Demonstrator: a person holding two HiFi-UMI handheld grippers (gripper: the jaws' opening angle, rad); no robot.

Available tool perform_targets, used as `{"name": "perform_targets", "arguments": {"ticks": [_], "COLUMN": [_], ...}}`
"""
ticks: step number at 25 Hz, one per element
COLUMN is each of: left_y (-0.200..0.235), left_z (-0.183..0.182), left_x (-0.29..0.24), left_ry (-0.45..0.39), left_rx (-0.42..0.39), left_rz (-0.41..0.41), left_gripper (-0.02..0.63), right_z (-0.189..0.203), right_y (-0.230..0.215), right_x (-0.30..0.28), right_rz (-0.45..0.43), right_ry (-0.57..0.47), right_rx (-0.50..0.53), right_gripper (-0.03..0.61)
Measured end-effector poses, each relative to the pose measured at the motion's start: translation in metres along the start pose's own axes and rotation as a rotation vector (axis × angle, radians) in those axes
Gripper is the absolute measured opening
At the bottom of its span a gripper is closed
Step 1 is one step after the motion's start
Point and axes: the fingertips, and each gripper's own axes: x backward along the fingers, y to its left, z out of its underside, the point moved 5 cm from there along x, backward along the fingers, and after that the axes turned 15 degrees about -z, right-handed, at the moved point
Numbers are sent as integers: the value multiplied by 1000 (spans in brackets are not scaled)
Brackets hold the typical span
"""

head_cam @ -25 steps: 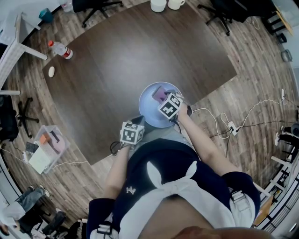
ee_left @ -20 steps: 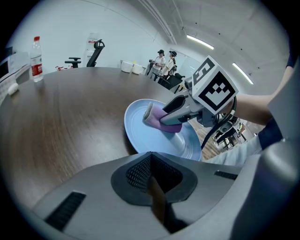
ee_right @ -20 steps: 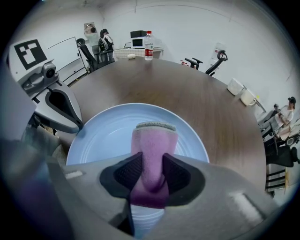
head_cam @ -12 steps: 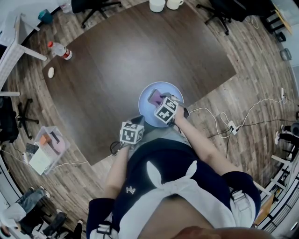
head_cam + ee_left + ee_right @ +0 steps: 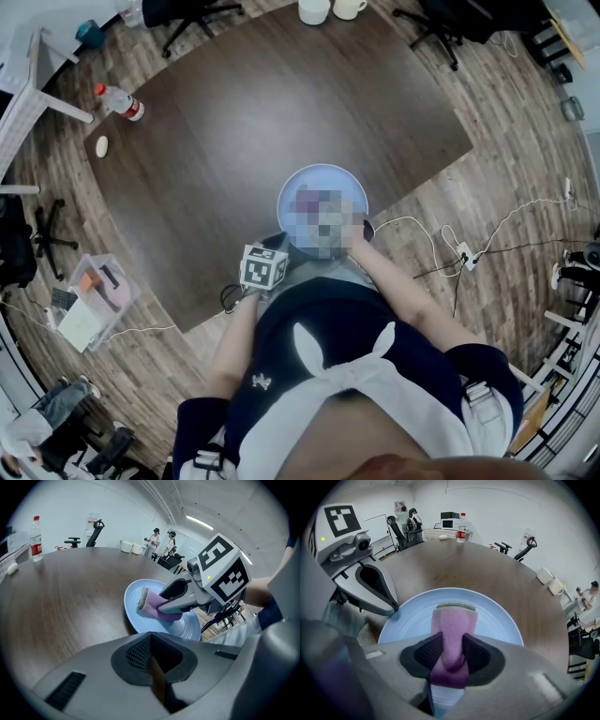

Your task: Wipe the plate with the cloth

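Observation:
A pale blue plate (image 5: 323,177) (image 5: 133,613) (image 5: 497,620) lies at the near edge of the dark wooden table (image 5: 244,131). My right gripper (image 5: 452,651) (image 5: 164,604) is shut on a folded purple cloth (image 5: 452,620) (image 5: 149,604) and presses it flat on the plate's middle. A mosaic patch covers that gripper in the head view. My left gripper (image 5: 265,267) (image 5: 386,604) (image 5: 150,663) hovers at the plate's near-left rim. Its jaws are shut with nothing between them, and I cannot tell if they touch the plate.
A water bottle (image 5: 122,100) (image 5: 35,538) (image 5: 461,528) and a small white object (image 5: 103,144) sit at the table's far left. Two white cups (image 5: 317,9) stand at the far edge. Cables (image 5: 441,244) and a clear bin (image 5: 94,300) lie on the floor.
My right gripper has slid the cloth leftward and nearer across the plate. The left gripper has stayed where it was.

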Motion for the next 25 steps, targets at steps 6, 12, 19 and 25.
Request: {"name": "perform_targets", "arguments": {"ticks": [6, 12, 19, 25], "left_y": [1, 1, -1, 1], "left_z": [0, -2, -1, 0], "left_x": [2, 1, 1, 2], "left_ry": [-5, -4, -6, -7], "left_rx": [1, 3, 3, -1], "left_rz": [1, 2, 0, 0], "left_gripper": [3, 3, 3, 3], "right_z": [-5, -8, -7, -8], "right_y": [10, 16, 26, 34], "right_x": [-2, -4, -6, -8], "right_rz": [-14, -31, -61, -79], "right_ry": [-6, -19, -34, -34], "right_rx": [18, 30, 40, 45], "right_gripper": [137, 137, 137, 137]}}
